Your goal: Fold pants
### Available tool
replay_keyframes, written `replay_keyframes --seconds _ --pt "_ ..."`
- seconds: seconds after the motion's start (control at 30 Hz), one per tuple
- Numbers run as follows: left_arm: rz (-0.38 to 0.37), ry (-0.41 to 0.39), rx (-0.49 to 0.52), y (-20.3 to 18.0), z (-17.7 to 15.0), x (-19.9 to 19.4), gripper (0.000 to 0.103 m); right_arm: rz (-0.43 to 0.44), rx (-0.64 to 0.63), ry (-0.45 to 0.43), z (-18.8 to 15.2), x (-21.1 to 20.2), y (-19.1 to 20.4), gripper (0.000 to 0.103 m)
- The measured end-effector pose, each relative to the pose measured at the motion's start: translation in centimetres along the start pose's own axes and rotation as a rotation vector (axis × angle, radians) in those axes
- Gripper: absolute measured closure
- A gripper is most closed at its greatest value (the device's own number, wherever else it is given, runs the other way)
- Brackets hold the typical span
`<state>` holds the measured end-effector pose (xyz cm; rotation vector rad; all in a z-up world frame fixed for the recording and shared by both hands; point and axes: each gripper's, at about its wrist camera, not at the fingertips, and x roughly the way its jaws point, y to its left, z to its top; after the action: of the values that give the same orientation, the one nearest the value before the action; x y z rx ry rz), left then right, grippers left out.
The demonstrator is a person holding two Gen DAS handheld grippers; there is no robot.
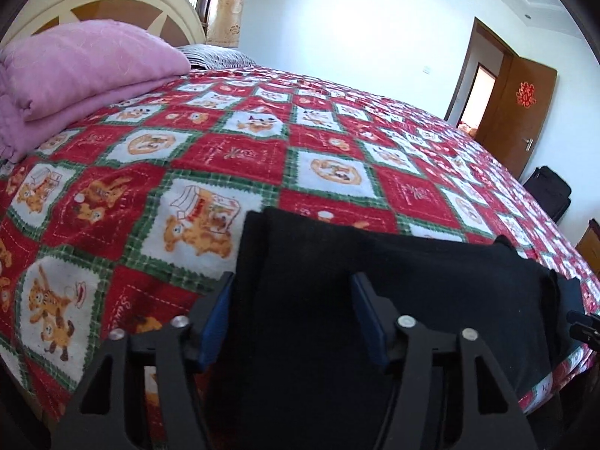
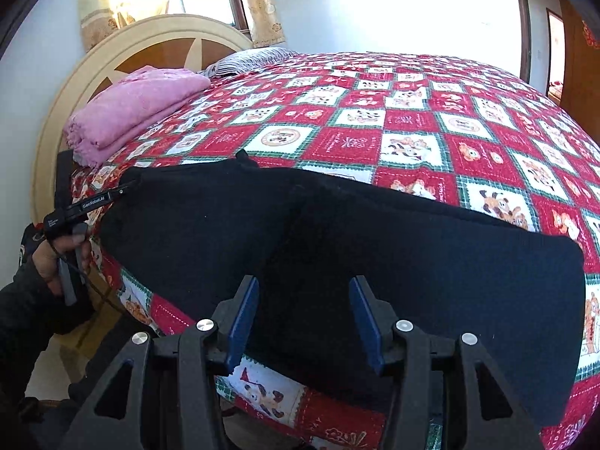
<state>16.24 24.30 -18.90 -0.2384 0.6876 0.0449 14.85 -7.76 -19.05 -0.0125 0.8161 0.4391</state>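
Observation:
Black pants [image 1: 393, 300] lie flat along the near edge of the bed, folded lengthwise; in the right wrist view they [image 2: 337, 232] stretch from left to right across the bed edge. My left gripper [image 1: 292, 300] is open, its blue pads [image 1: 219, 307] standing either side of the pants' left end, not closed on the cloth. My right gripper [image 2: 303, 300] is open over the middle of the pants near the bed edge. The left gripper and the hand holding it show at the left of the right wrist view [image 2: 93, 198].
The bed carries a red, white and green checked cover [image 1: 225, 157] with bear pictures. A folded pink blanket [image 1: 75, 71] lies by the curved headboard [image 2: 150, 37]. A striped pillow [image 2: 243, 60] is behind it. A wooden door [image 1: 525, 112] stands open at the far right.

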Motion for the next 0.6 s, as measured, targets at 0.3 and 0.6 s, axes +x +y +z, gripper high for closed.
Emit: replay_keyframes --seconds 0.3,0.6 --pt "-0.012 -0.008 -0.009 0.3 0.2 1.0 0.036 0.0 -0.002 0.006 -0.3 0.3 0.2 0.05" --pt "-0.018 -0.014 0.015 -0.3 0.2 0.6 0.063 -0.003 0.007 -0.008 -0.2 0.0 0.0 0.05"
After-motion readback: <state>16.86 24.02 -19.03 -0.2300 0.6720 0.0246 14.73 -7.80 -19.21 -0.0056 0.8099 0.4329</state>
